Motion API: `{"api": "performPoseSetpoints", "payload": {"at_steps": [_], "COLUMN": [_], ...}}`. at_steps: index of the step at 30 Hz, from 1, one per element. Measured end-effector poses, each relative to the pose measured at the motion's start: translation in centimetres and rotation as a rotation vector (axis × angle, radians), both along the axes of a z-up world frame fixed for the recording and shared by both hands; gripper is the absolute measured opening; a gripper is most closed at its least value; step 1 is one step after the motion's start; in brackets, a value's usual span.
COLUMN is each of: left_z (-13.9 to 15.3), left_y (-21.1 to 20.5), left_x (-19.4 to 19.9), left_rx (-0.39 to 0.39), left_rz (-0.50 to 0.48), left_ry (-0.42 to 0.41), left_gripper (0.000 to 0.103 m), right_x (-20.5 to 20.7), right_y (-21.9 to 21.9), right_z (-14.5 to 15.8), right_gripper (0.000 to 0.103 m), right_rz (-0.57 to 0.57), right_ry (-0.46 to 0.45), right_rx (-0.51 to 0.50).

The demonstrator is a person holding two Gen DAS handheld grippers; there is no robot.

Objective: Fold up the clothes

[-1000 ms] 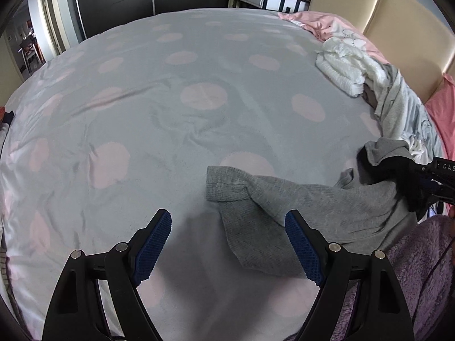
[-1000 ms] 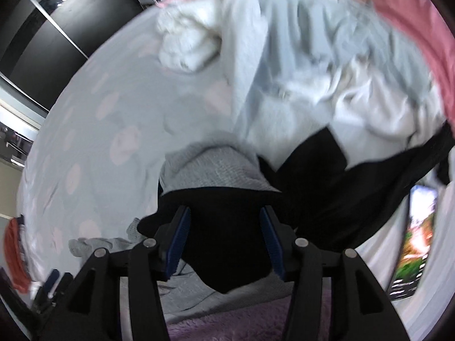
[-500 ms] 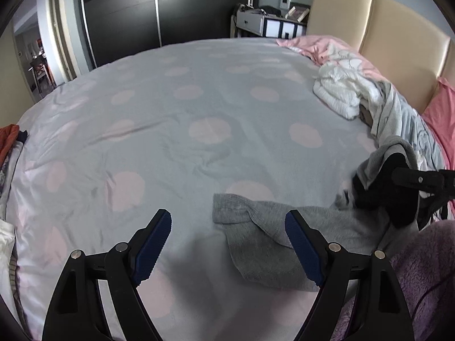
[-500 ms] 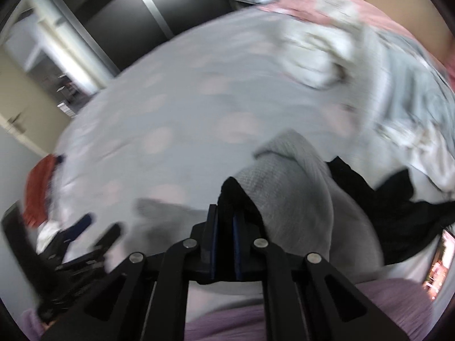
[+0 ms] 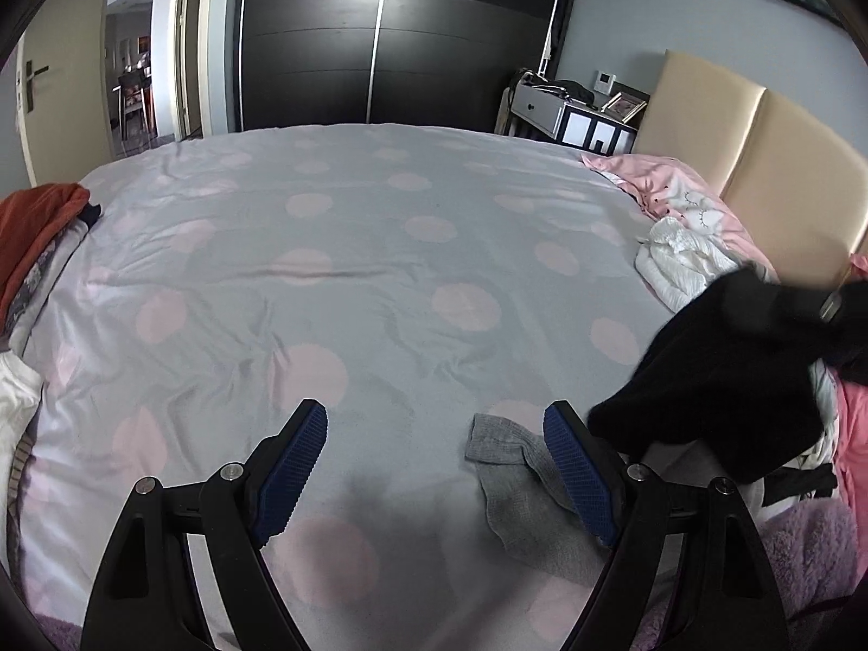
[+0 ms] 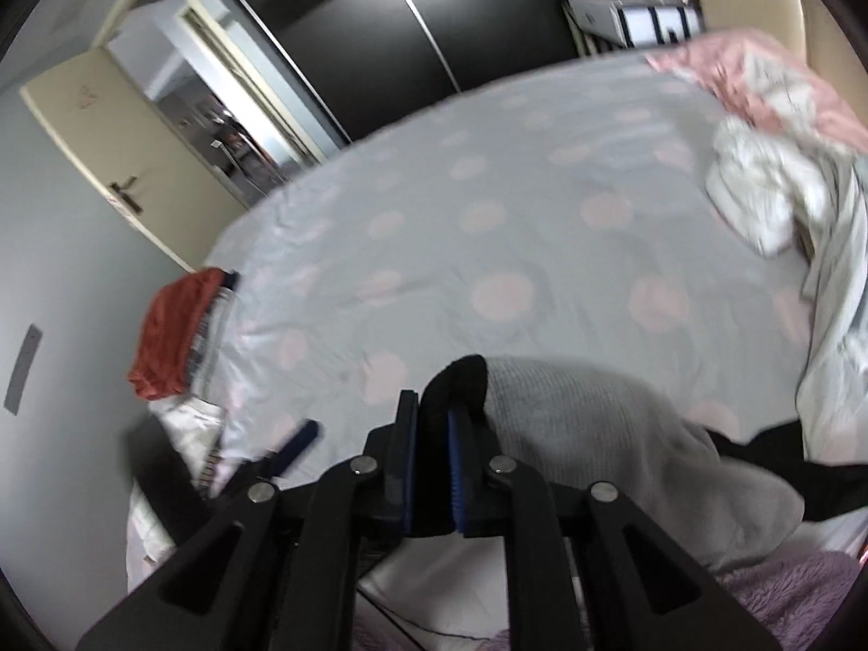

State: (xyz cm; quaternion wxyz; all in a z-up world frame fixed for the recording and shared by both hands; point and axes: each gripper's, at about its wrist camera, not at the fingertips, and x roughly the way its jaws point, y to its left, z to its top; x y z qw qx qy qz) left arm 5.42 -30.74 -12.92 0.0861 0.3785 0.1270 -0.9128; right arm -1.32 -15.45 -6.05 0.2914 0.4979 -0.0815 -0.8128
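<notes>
My right gripper (image 6: pixel 432 428) is shut on a black garment (image 6: pixel 455 380), pinching its edge; the garment hangs lifted at the right of the left wrist view (image 5: pixel 716 380). A grey knit garment (image 6: pixel 597 428) drapes beside the right gripper and trails onto the bed, its end lying by my left gripper's right finger (image 5: pixel 510 461). My left gripper (image 5: pixel 434 455) is open and empty, low over the near part of the polka-dot bedsheet (image 5: pixel 352 271).
A heap of white, grey and pink clothes (image 5: pixel 683 249) lies at the right by the beige headboard (image 5: pixel 759 146). A red garment (image 5: pixel 32 222) and white cloth lie at the bed's left edge. A purple fleece (image 5: pixel 803 559) lies at the near right. A dark wardrobe (image 5: pixel 380 38) stands behind.
My right gripper closed on the black garment and lifted it up and leftwards, dragging the grey garment with it. My left gripper stayed open while its view tilted up towards the wardrobe.
</notes>
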Motion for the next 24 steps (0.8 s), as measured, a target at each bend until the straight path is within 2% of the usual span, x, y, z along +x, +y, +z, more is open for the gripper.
{"api": "performPoseSetpoints", "payload": {"at_steps": [3, 8, 17, 24], "left_z": [-0.3, -0.9, -2.1, -3.8], "left_y": [0.5, 1.8, 4.1, 5.1], "left_x": [-0.3, -1.0, -2.2, -3.4], "left_rx": [0.004, 0.003, 0.007, 0.076], "left_rz": [-0.021, -0.073, -0.165, -0.197], "left_ry": [-0.02, -0.063, -0.144, -0.214], "left_gripper": [0.084, 0.084, 0.084, 0.084], "right_x": [0.2, -0.2, -1.6, -2.8], "right_y": [1.2, 3.8, 10.8, 15.0], "right_z": [-2.4, -5.0, -8.5, -11.2], "right_gripper": [0.017, 0.036, 0.04, 0.048], "right_rz": [-0.02, -0.054, -0.191, -0.278], "right_ry": [-0.043, -0.079, -0.141, -0.191], "right_rx": [0.037, 0.065, 0.123, 0.145]}}
